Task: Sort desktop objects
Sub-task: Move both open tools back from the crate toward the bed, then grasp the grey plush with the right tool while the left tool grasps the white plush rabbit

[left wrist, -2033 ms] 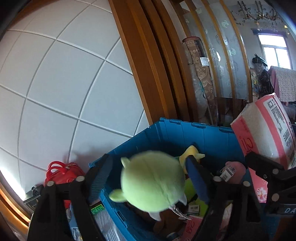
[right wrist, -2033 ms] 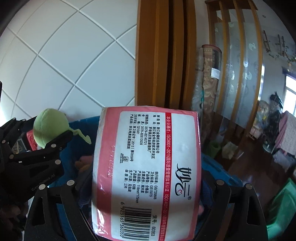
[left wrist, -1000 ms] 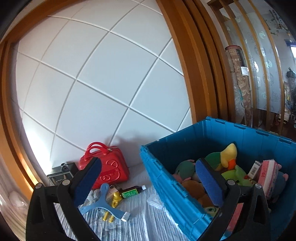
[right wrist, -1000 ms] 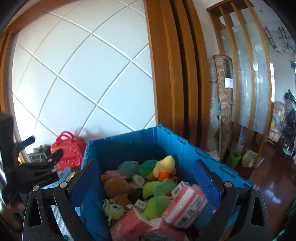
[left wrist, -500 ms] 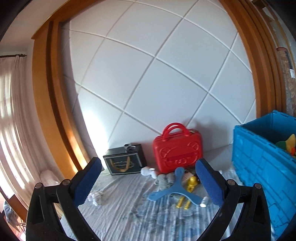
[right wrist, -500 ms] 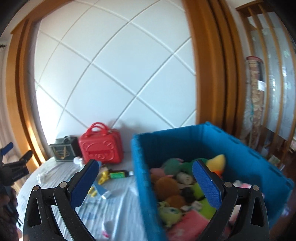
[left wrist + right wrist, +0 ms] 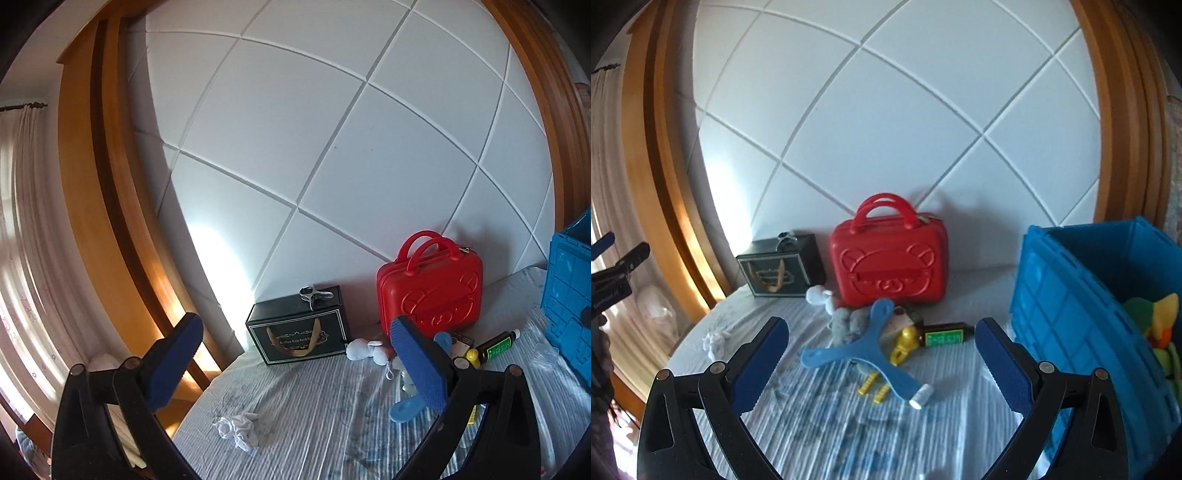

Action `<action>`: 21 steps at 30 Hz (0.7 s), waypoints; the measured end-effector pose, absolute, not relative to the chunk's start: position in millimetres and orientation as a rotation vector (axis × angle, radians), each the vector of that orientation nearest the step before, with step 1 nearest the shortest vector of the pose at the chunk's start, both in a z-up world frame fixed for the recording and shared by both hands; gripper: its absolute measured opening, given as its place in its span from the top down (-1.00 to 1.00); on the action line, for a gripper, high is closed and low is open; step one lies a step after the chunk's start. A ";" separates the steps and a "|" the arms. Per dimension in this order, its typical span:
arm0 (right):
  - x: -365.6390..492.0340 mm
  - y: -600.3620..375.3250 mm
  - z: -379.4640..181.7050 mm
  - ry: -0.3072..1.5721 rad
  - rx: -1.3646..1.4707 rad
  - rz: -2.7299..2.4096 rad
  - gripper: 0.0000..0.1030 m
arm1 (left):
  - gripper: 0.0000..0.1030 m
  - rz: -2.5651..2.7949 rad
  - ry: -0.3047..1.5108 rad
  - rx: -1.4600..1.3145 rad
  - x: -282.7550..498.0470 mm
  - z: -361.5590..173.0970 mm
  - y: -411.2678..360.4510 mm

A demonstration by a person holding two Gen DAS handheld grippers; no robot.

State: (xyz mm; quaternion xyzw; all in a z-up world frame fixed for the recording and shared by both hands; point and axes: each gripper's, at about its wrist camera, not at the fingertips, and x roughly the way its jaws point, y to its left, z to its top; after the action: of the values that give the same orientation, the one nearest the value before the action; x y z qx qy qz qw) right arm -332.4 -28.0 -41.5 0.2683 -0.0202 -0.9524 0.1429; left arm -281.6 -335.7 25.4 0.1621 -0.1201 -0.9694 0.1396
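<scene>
Desktop objects scattered over the striped cloth of the desk (image 7: 849,424), all beyond both pairs of fingers and untouched. Right gripper (image 7: 882,354) spread wide and empty, framing the blue three-armed toy (image 7: 864,350), a yellow figure (image 7: 905,343) and a dark bottle (image 7: 943,338) just beside it. Left gripper (image 7: 295,365) likewise spread wide, holding nothing. Red case (image 7: 888,269) and black box (image 7: 779,269) upright along the desk's far edge (against the white panelled wall). Blue crate (image 7: 1071,325) at the right edge, plush toys inside, cut off by the frame. Crumpled white cloth (image 7: 238,430) near the left edge. In the left view, blue toy and bottle partly hidden behind one finger; small bits under the toy too blurred to name.
</scene>
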 end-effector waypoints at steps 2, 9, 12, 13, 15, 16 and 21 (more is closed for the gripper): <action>-360.0 -52.4 -53.0 -0.007 0.813 -2.700 -0.99 | -1.00 -2.796 -0.331 0.469 -300.7 16.2 -345.0; -483.7 -129.5 -132.2 0.131 1.011 -2.443 -0.99 | -1.00 -2.772 -0.257 0.609 -382.3 -42.1 -361.8; -537.9 -162.8 -187.5 0.197 1.128 -2.360 -0.85 | -1.00 -2.759 -0.263 0.718 -426.0 -86.1 -365.6; -557.5 -174.6 -208.9 0.212 1.175 -2.324 -0.78 | -1.00 -2.762 -0.258 0.765 -442.0 -102.2 -368.7; -584.7 -189.9 -240.9 0.241 1.234 -2.279 -0.60 | -1.00 -2.742 -0.258 0.872 -477.0 -139.3 -372.1; -594.8 -196.6 -256.5 0.266 1.251 -2.272 -0.60 | -1.00 -2.730 -0.259 0.918 -491.5 -155.6 -371.7; -624.5 -198.4 -299.7 0.269 1.279 -2.269 -0.60 | -1.00 -2.724 -0.201 1.114 -573.4 -236.6 -362.3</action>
State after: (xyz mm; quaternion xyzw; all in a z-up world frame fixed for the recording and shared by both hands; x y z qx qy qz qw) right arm -624.5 -198.4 -299.7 0.4718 0.0993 -0.8371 0.2584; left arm -573.4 -362.3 -236.6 0.3759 -0.0677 -0.9192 0.0955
